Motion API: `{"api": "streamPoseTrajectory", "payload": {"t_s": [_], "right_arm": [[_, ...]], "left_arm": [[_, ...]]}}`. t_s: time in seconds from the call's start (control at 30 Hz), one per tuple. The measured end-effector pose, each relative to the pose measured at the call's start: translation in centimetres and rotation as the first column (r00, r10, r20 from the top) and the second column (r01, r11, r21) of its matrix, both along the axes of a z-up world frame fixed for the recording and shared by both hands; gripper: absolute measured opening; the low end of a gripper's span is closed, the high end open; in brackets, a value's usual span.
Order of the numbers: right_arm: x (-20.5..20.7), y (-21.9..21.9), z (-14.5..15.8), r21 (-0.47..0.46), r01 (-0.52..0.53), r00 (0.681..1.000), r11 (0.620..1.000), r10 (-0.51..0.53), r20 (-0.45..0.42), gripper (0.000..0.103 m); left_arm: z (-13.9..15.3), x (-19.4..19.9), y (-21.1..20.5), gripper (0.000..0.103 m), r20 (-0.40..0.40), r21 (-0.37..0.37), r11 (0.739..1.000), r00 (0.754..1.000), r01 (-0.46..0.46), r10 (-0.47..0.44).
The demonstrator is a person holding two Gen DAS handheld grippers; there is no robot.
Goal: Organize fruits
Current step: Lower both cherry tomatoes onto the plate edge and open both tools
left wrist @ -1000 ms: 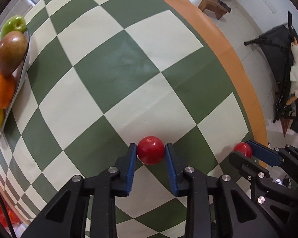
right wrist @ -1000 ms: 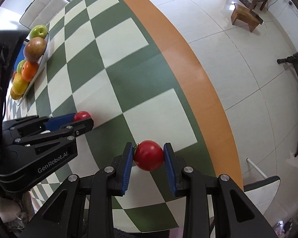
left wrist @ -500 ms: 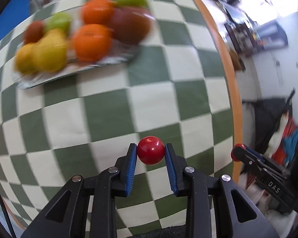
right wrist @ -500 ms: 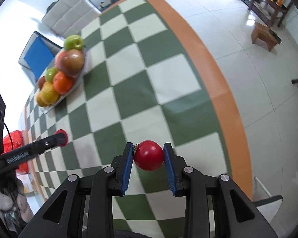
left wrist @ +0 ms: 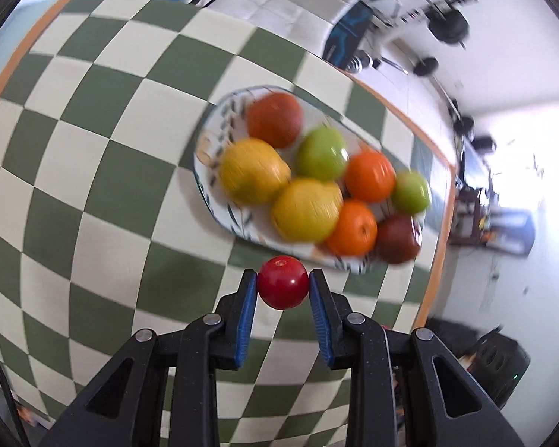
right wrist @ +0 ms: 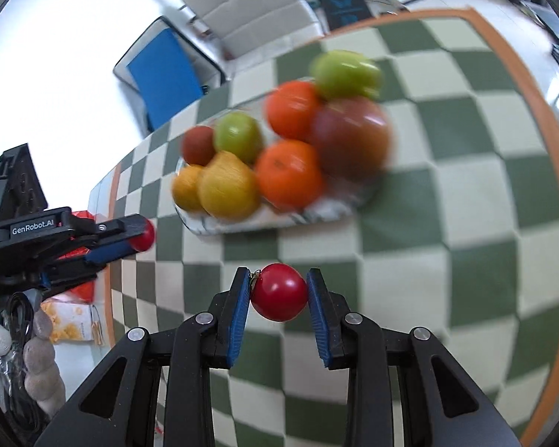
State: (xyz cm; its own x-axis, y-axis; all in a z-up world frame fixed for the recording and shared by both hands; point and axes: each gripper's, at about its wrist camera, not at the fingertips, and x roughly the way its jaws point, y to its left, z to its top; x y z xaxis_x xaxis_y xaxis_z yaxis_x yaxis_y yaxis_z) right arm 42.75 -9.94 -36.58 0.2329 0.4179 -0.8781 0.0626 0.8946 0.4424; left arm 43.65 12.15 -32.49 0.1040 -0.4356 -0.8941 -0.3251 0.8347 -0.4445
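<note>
Checkered green-and-cream counter (left wrist: 104,171) carries a plate (left wrist: 209,138) heaped with fruit. Left gripper (left wrist: 282,287) and right gripper (right wrist: 278,290) each hover just short of the plate, jaws pinching a red tomato (left wrist: 282,287) (right wrist: 278,292). Carrying step; next, find free spots on the plate and let go

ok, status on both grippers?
Left gripper shut on small red fruit. Right gripper shut on another. Plate ahead, crowded with fruit.
</note>
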Motion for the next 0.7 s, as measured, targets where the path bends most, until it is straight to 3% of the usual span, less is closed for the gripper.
{"api": "streamPoseTrajectory", "payload": {"t_s": [0.23,0.7], "right_arm": [[4.7,4.6,-3.2,-0.056,-0.094,0.996,0.994,0.094,-0.007,0.033],[5.8,6.5,-4.6,-0.140,-0.132,0.991,0.981,0.130,-0.027,0.035]], "left_arm": [[-3.4,2.9,2.6,0.026,-0.082,-0.108,0.988,0.992,-0.106,0.098],[-5.8,3.7,3.6,0.027,-0.173,-0.157,0.980,0.980,-0.123,0.096]]}}
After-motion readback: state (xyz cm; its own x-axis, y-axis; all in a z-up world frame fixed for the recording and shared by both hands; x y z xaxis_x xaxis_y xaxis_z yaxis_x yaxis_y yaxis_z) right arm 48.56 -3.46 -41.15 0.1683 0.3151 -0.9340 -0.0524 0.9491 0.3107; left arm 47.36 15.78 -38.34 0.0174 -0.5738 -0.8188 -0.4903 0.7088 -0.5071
